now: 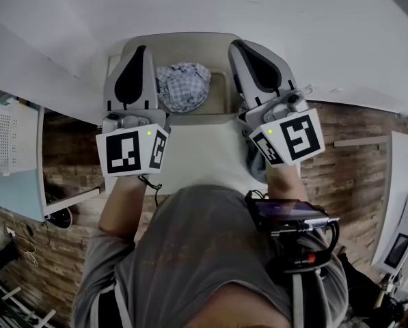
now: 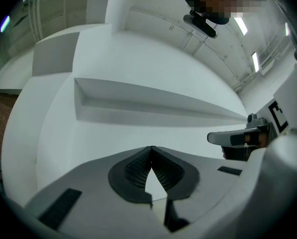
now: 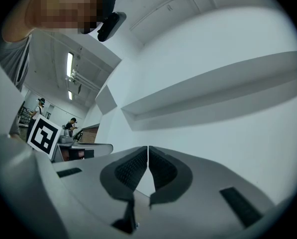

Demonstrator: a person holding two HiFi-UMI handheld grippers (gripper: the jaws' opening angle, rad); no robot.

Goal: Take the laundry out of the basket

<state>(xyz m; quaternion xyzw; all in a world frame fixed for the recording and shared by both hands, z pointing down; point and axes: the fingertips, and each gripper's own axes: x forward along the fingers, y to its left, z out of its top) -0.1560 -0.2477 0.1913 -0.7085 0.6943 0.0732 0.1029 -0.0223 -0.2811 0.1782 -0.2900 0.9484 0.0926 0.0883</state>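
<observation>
A bundle of blue-and-white checked laundry [image 1: 183,86] lies in a beige basket [image 1: 190,38] on a white table [image 1: 190,157] against a white wall. My left gripper [image 1: 138,49] is held at the basket's left side and my right gripper [image 1: 240,45] at its right side, both above the rim and apart from the cloth. In the left gripper view the jaws [image 2: 151,147] are shut with nothing between them and face the white wall and its ledge [image 2: 153,101]. The right gripper [image 3: 148,147] is shut and empty too, facing the same ledge [image 3: 213,91].
A white perforated basket [image 1: 12,137] sits on a light-blue surface at the far left. Brick-patterned floor [image 1: 354,169] flanks the table. A white machine [image 1: 403,231] stands at the right. Two people [image 3: 71,124] stand far off in the room.
</observation>
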